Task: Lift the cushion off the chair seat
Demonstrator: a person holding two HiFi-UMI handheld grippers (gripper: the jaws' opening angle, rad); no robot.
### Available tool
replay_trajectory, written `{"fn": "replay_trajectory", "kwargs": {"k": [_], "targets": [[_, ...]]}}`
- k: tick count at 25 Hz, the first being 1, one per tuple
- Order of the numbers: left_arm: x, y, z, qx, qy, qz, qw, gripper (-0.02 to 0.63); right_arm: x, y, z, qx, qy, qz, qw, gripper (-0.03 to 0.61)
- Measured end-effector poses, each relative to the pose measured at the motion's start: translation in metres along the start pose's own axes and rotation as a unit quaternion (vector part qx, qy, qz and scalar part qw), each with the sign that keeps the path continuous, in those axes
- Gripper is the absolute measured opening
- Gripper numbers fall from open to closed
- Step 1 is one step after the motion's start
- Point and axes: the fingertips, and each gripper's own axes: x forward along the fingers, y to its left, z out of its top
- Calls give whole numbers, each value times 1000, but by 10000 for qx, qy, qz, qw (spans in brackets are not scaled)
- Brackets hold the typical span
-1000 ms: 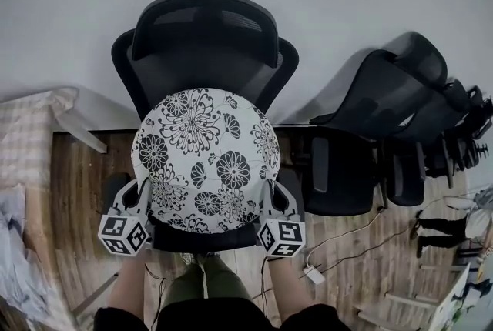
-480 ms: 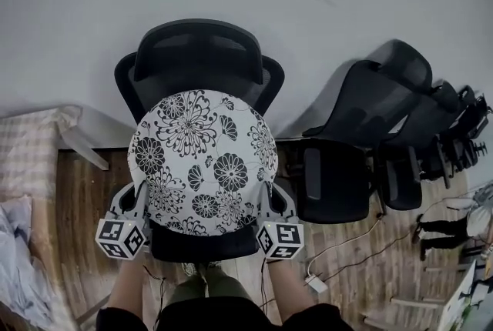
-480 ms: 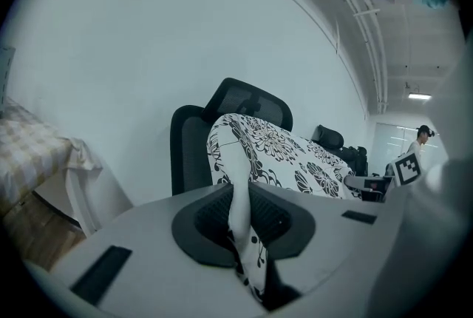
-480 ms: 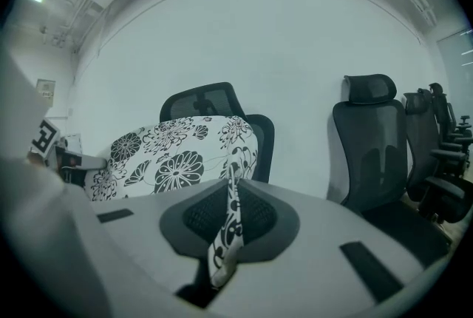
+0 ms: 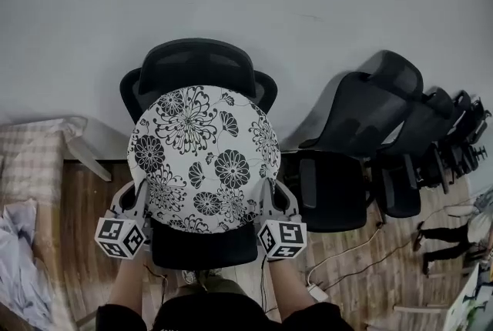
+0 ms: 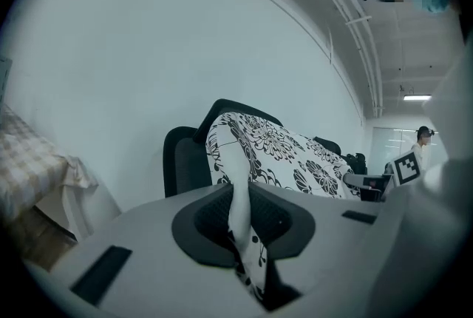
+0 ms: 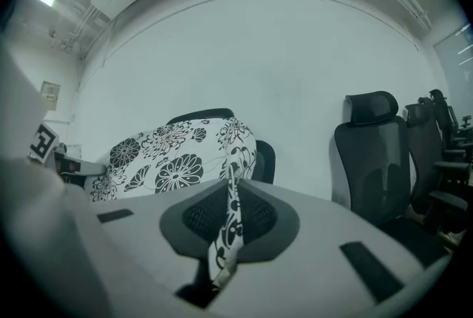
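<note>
While the cushion [image 5: 204,156] hangs above the chair [image 5: 202,246] seat, the left hand-held gripper [image 5: 141,192] and right hand-held gripper [image 5: 266,192] each clamp its edge.

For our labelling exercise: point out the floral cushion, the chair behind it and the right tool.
floral cushion [image 5: 204,156], head view, middle of its face.
chair [image 5: 202,60], head view, top of backrest.
right tool [image 7: 230,217], right gripper view, between its pads.
</note>
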Motion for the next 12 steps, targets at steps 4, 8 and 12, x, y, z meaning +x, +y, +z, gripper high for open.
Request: {"fn": "replay_trajectory", "kwargs": {"k": [4,8,12], "targets": [[1,0,-1,53,-147,-18,9999,41,1,0,0,-79,-139,32,9999,32],[3,2,-5,101,-261,-48,9996,41,3,-1,-4,-153,-219,50,9996,32],[7,4,-8,138,-377,-67,9992,41,6,-2,-8,-204,-325,68,9992,32]]}}
